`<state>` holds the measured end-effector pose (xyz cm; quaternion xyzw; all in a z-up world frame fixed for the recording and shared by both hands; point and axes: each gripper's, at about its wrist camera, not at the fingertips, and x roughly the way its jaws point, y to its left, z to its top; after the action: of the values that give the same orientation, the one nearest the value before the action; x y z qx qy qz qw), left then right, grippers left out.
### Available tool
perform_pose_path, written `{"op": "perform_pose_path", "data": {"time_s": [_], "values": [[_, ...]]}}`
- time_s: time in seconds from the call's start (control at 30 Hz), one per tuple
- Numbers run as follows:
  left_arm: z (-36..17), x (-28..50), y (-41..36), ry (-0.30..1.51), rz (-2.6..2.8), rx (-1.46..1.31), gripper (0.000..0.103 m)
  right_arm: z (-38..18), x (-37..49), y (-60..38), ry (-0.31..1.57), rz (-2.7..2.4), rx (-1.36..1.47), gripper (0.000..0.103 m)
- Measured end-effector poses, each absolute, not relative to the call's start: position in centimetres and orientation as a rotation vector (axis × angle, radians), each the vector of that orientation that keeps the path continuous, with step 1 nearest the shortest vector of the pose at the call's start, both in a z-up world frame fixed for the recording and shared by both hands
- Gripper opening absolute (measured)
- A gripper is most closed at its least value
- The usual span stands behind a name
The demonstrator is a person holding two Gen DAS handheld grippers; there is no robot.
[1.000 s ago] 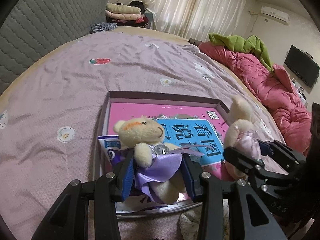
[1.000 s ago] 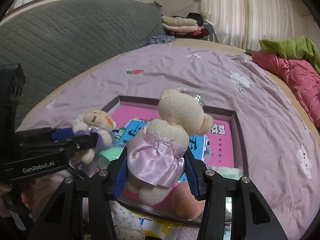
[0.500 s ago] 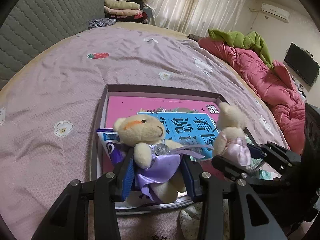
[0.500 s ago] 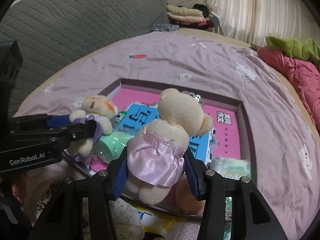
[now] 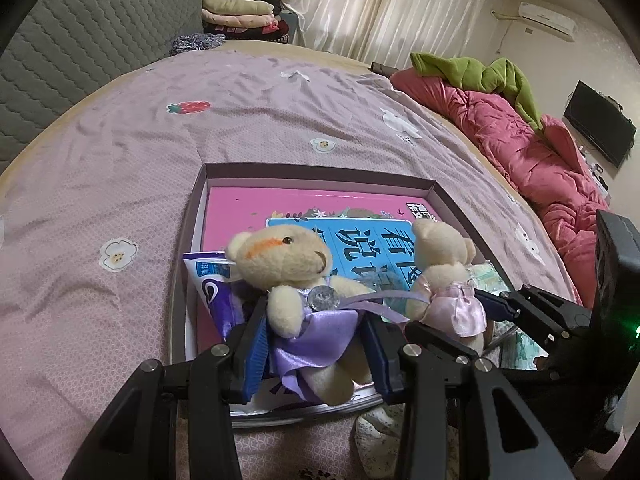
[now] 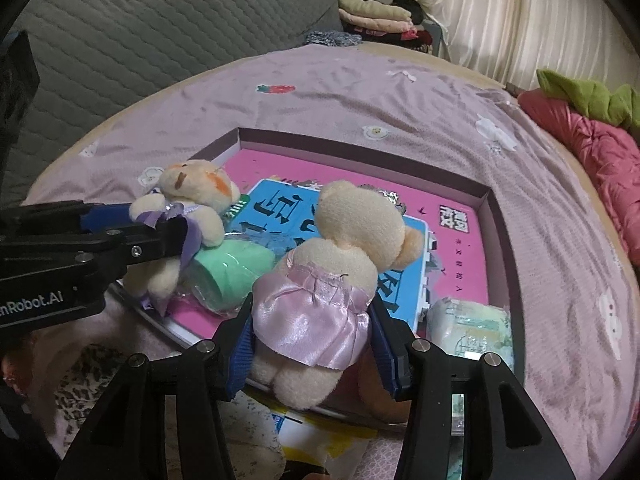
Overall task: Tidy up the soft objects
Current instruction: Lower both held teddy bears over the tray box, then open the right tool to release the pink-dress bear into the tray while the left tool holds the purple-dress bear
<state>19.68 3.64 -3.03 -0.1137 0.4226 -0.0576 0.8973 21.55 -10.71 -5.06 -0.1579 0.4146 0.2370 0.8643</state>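
My left gripper (image 5: 312, 320) is shut on a cream teddy bear in a purple dress (image 5: 280, 264), held upright over the near left corner of a shallow open box (image 5: 320, 172). My right gripper (image 6: 312, 332) is shut on a second cream bear in a pink dress (image 6: 360, 224), seen from behind, low over the box's near edge. In the right wrist view the purple bear (image 6: 196, 188) and left gripper (image 6: 148, 220) sit at the left. In the left wrist view the pink bear (image 5: 440, 256) and right gripper (image 5: 456, 320) are close on the right.
The box lies on a lilac bedsheet (image 5: 120, 184) and holds a pink and blue book (image 6: 452, 240), a green cup (image 6: 228, 268), a tissue pack (image 6: 472, 324) and a purple-white packet (image 5: 212, 284). A red quilt (image 5: 520, 148) is at the right and a grey headboard (image 6: 140, 28) behind.
The right gripper has sunk a little with the pink bear, bringing it closer to the purple bear and lower over the box. The left gripper and its bear have stayed put.
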Motion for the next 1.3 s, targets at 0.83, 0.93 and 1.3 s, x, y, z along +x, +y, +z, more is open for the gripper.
{"op": "perform_pose_path", "data": {"time_s": [0.83,0.93,1.3], "values": [[-3.1,19.9,4.2,0.876,-0.119,-0.264,0.044,-4.4,20.9,-10.7,0.857,0.544,-0.336,0.068],[-3.0,20.0,4.2,0.873,-0.120,-0.264,0.044,-3.7,20.8,-11.0,0.827,0.531,-0.340,0.069],[-2.9,20.1,4.3,0.863,-0.113,-0.270,0.049,-2.1,21.0,-12.2,0.791,0.518,-0.285,0.070]]}}
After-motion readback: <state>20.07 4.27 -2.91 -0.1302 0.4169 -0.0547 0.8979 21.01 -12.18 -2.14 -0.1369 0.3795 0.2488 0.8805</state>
